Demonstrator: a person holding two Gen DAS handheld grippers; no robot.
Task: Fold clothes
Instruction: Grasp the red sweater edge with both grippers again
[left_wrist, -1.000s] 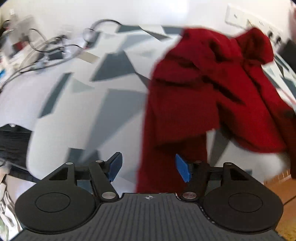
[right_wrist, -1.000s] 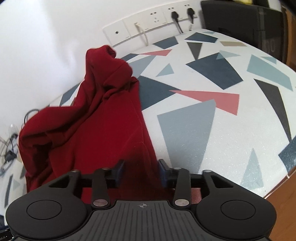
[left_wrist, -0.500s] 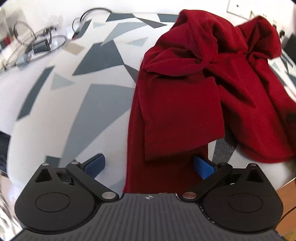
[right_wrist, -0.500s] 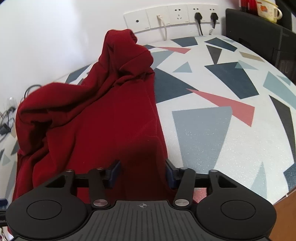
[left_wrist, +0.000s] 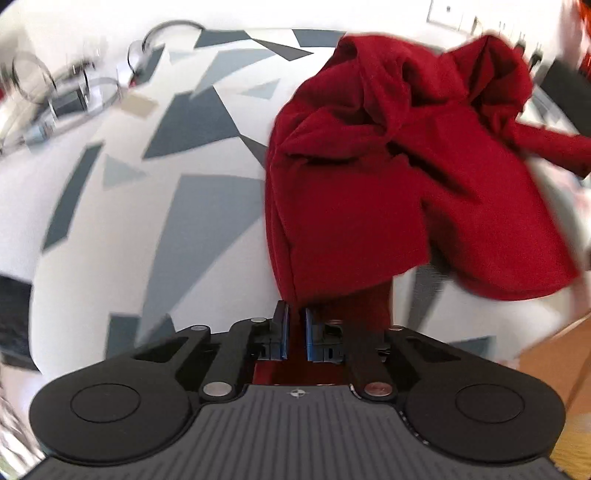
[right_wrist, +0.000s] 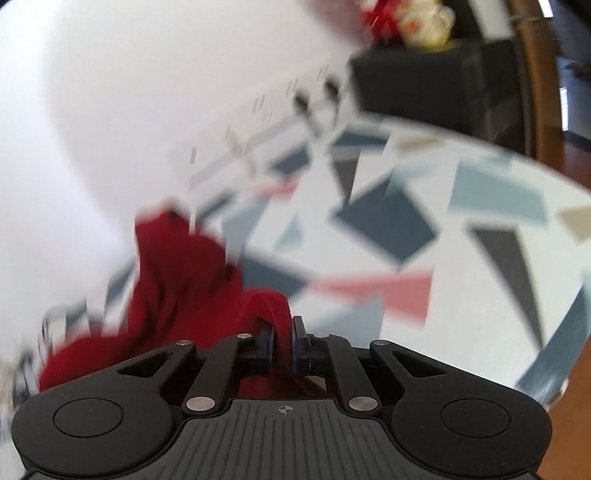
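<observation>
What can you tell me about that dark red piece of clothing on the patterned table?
The dark red garment looks like soft knit fabric, plain, with no print visible. It lies crumpled and bunched on the white table with grey and pink triangles, not folded, with layers overlapping and a raised hump toward the wall. The left gripper is shut on its near edge, and the right gripper is shut on another bunched fold. The views are blurred, so finer details cannot be told.

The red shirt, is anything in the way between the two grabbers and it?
No, nothing is in the way. The left gripper is already shut on an edge of the red shirt, and the right gripper is shut on another bunched part of it. The cables lie off at the far side of the table.
</observation>
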